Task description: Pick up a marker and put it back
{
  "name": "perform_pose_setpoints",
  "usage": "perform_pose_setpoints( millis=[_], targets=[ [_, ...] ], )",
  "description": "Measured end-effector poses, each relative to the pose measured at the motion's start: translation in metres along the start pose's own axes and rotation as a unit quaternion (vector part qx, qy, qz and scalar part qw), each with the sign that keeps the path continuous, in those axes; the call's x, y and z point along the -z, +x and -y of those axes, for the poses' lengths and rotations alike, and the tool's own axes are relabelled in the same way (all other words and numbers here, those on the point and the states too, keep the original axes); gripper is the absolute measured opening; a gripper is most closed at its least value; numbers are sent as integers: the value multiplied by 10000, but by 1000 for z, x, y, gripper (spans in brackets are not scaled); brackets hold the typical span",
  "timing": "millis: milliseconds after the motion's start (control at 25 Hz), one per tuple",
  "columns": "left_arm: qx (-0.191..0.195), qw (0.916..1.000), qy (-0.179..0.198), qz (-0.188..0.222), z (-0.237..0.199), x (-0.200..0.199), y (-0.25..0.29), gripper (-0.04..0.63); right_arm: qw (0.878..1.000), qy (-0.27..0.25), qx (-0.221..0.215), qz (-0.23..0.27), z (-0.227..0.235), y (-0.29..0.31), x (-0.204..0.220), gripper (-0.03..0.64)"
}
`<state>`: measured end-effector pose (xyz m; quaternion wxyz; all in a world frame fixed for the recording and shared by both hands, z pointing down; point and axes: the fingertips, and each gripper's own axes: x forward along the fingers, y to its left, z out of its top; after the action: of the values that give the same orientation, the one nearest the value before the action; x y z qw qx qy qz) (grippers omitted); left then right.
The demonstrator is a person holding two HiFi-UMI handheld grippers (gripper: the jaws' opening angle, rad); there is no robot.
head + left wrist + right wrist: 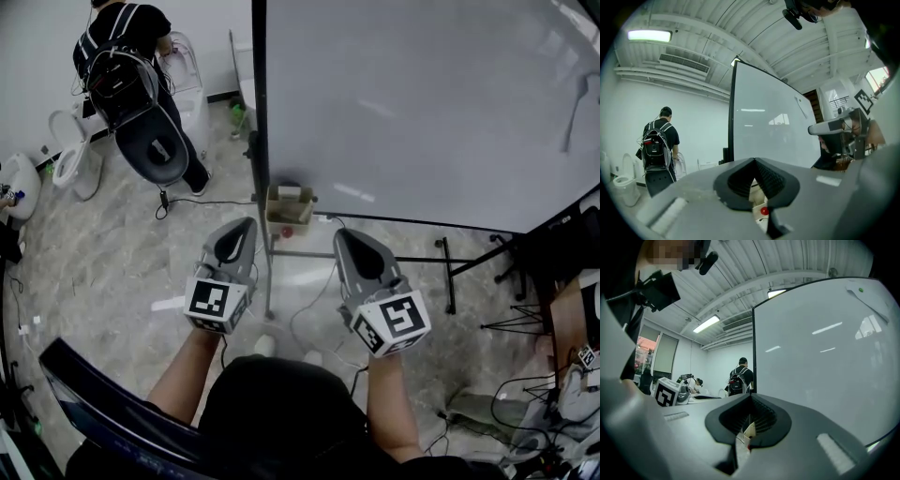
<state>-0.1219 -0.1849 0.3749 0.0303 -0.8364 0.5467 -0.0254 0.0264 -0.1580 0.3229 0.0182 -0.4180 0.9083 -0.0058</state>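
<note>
A small cardboard box (289, 205) hangs at the lower left corner of the whiteboard (422, 103). A red marker cap (287, 231) shows just below it. My left gripper (246, 227) hovers left of the box and my right gripper (343, 236) right of it, both a little short of it. Each has its jaws together with nothing between them. In the left gripper view the red cap (764, 211) and the box (758, 194) peek through the gap under the shut left gripper (754, 161). The right gripper (750, 397) points at the box (749, 431) too.
The whiteboard's black frame post (260, 112) and stand legs (448, 272) are ahead. A person with a backpack (127, 56) stands at the far left by white toilets (73, 164). Cables (309, 309) lie on the marble floor. Black gear (562, 253) is crowded at the right.
</note>
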Motion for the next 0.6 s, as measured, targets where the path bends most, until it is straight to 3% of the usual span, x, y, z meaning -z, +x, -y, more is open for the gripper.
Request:
perform_pose_setpoints(
  millis=[160,600],
  targets=[
    [-86,10000,-36,10,-5,-5,-8,3,10000,-19,33,-17,-4,-1,1,8],
    [153,9999,-69,-16,-9,-2,-15,3,9997,-37,243,-38,-8,-2,1,8]
  ],
)
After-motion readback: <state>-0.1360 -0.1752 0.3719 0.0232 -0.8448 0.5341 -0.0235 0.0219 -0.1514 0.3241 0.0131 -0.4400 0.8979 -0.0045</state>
